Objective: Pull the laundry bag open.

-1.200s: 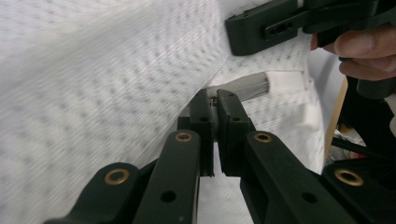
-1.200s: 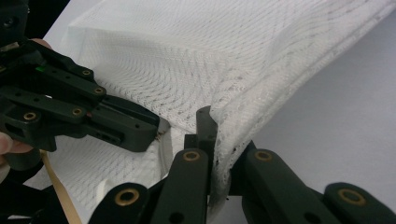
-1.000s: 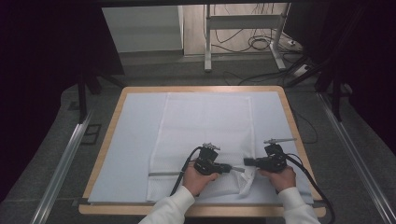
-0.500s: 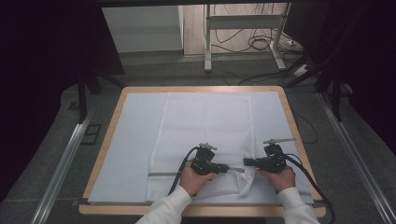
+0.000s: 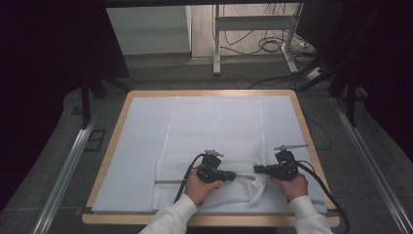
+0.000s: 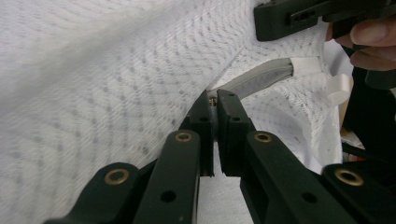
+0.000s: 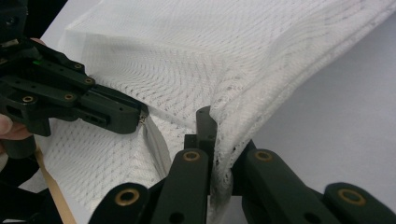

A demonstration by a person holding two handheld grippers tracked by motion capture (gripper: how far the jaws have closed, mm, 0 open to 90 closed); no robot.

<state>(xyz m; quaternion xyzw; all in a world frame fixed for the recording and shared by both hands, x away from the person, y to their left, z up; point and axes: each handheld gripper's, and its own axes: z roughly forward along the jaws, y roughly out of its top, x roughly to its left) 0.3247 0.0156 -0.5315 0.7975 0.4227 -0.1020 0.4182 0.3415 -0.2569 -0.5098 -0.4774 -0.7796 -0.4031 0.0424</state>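
Both hand-held grippers, left (image 5: 242, 176) and right (image 5: 255, 169), pinch the mesh bag (image 5: 214, 131) lying lengthwise away from them.

- White mesh laundry bag (image 5: 214, 141): flat on the worktop, long axis running away from the person.
- Zipper (image 6: 261, 79): grey, along the near end; mesh there bunched and lifted.
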